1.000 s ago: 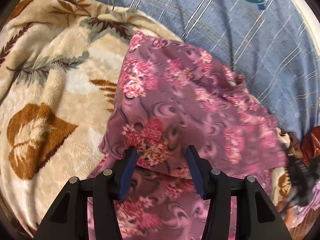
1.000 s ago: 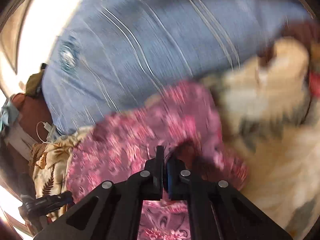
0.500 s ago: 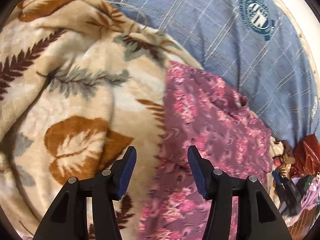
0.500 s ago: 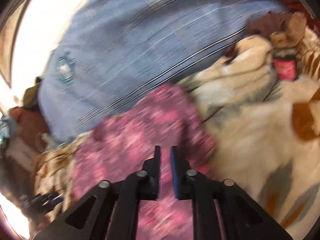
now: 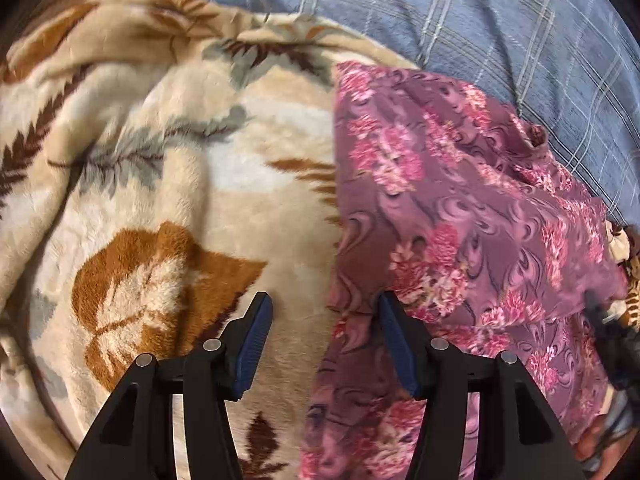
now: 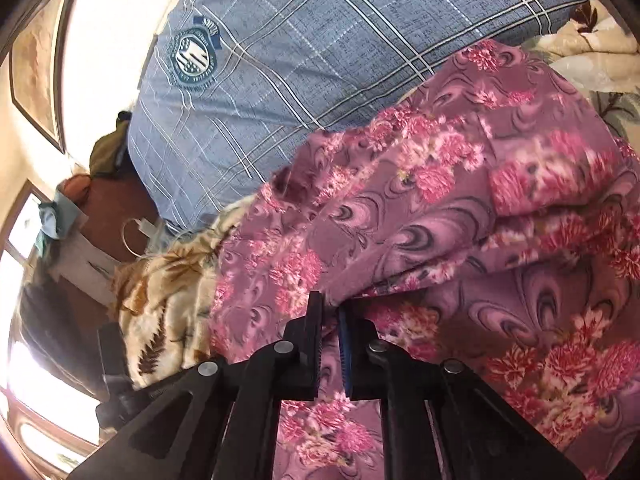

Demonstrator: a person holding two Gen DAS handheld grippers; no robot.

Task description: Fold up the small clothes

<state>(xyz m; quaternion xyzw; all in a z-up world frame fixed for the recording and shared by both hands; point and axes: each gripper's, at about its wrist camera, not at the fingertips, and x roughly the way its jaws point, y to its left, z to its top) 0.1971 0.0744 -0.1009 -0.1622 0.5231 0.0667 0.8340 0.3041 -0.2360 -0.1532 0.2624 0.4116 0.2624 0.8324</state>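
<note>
A fleecy cream blanket [image 5: 168,184] with brown and grey leaves is covering the left wrist view from 7 to 12 o'clock, and a blue checked pillow [image 5: 500,28] is lying beyond it at 1 o'clock. In the right wrist view that pillow [image 6: 288,80] is showing a round crest, with a bright wall, a framed picture [image 6: 36,76] at 10 o'clock and sunlit windows at 8 o'clock. The purple floral garment [image 5: 460,216] is lying on the blanket, filling 2 to 6 o'clock, with a straight folded edge facing the bare fleece. The left claw [image 5: 324,344] is standing spread wide and gripping nothing, one finger over the fleece, the other over the garment's edge. The right claw [image 6: 330,320] is pressed almost together, pinching a gathered fold of the garment [image 6: 460,208], which is bunching up toward 1 o'clock
</note>
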